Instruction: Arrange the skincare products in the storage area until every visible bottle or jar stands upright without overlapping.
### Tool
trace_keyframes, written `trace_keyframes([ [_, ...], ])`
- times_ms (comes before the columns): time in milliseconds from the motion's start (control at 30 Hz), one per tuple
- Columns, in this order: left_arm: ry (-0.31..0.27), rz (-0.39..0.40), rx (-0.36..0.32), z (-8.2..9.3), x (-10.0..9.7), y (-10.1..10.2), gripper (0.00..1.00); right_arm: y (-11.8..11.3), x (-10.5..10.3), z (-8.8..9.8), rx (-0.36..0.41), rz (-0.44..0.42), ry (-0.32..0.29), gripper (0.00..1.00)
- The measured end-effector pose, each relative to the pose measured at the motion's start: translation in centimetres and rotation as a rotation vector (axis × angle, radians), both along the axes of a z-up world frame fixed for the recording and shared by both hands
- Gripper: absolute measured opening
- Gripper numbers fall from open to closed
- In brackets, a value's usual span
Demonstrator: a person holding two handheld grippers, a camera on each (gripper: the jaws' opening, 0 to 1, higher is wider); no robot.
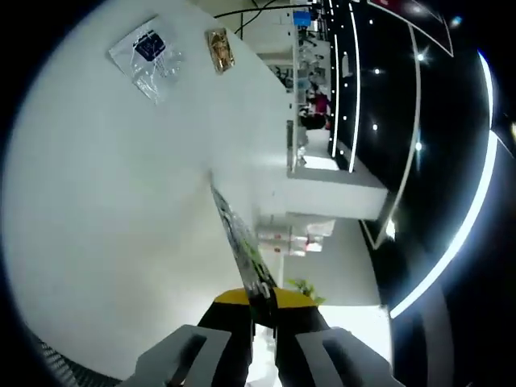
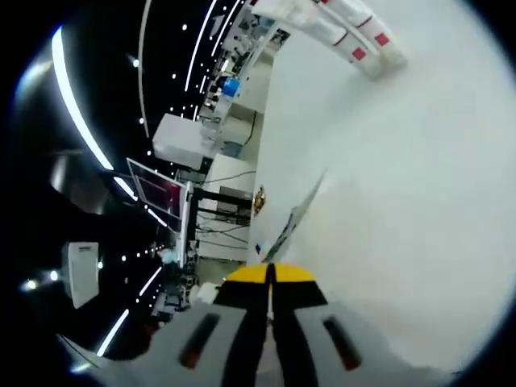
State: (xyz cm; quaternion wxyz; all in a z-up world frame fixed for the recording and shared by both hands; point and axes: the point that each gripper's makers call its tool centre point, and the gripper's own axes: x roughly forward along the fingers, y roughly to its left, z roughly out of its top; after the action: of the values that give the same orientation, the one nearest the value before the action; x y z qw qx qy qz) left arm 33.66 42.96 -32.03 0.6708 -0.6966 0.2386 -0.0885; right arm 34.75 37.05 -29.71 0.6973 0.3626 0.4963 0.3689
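White table (image 1: 105, 210) is taking up most of the left gripper view, spreading from 12 round to 8 o'clock; same white table (image 2: 419, 201) is running across the right half of the right gripper view. Dark room with light strips and white cabinets is sitting beyond the table edge in both. In the left gripper view the left gripper (image 1: 262, 322) is rising from 6 o'clock, jaws pressed together on a thin flat sachet (image 1: 240, 242), seen edge-on, green and white print, sticking out toward 12 over the table. In the right gripper view the right gripper (image 2: 270, 302) is coming up from 6 o'clock, jaws closed tight on a thin flat sachet (image 2: 292, 222), also edge-on, pointing toward 1 o'clock. Cannot tell whether both are gripping one sachet. White tubes with red marks (image 2: 347, 32) are lying at 12 to 1 o'clock in the right gripper view. Clear plastic bag with a dark item (image 1: 149, 56) is lying at 11 o'clock on the table in the left gripper view, small gold-brown packet (image 1: 219, 50) just beside it toward 12. No bottle or jar clear enough to call.
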Motion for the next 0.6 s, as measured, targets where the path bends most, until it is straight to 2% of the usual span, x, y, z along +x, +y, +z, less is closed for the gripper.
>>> trace_keyframes([
  [133,-0.034,-0.016,0.031,0.8,0.1,0.2,0.01,-0.3,-0.8,0.3,0.027,-0.004,0.009,0.01],
  [167,-0.073,-0.031,0.058,1.3,0.2,0.3,0.01,-0.3,-1.0,0.5,0.042,-0.010,0.015,0.01],
  [233,-0.106,-0.031,0.093,2.1,0.2,0.6,0.00,0.1,-1.3,1.4,0.142,-0.036,0.060,0.01],
  [267,-0.124,-0.039,0.076,2.7,0.0,0.6,0.00,-0.2,-1.4,1.3,0.159,-0.055,0.087,0.01],
  [367,-0.183,-0.065,0.109,3.9,-0.3,0.5,0.00,-0.2,-2.1,2.1,0.196,-0.044,0.063,0.02],
  [433,-0.213,-0.084,0.104,5.1,-0.5,0.3,0.00,-0.1,-2.5,2.6,0.232,-0.034,0.057,0.04],
  [467,-0.239,-0.117,0.085,6.0,-0.8,-0.2,0.00,0.0,-2.5,3.2,0.260,-0.036,0.029,0.05],
  [567,-0.293,-0.186,0.109,7.6,-1.4,-1.6,0.00,0.3,-2.5,3.9,0.303,-0.053,0.017,0.17],
  [600,-0.298,-0.195,0.110,7.8,-1.5,-1.8,0.00,0.5,-2.5,4.5,0.340,-0.067,0.023,0.19],
])
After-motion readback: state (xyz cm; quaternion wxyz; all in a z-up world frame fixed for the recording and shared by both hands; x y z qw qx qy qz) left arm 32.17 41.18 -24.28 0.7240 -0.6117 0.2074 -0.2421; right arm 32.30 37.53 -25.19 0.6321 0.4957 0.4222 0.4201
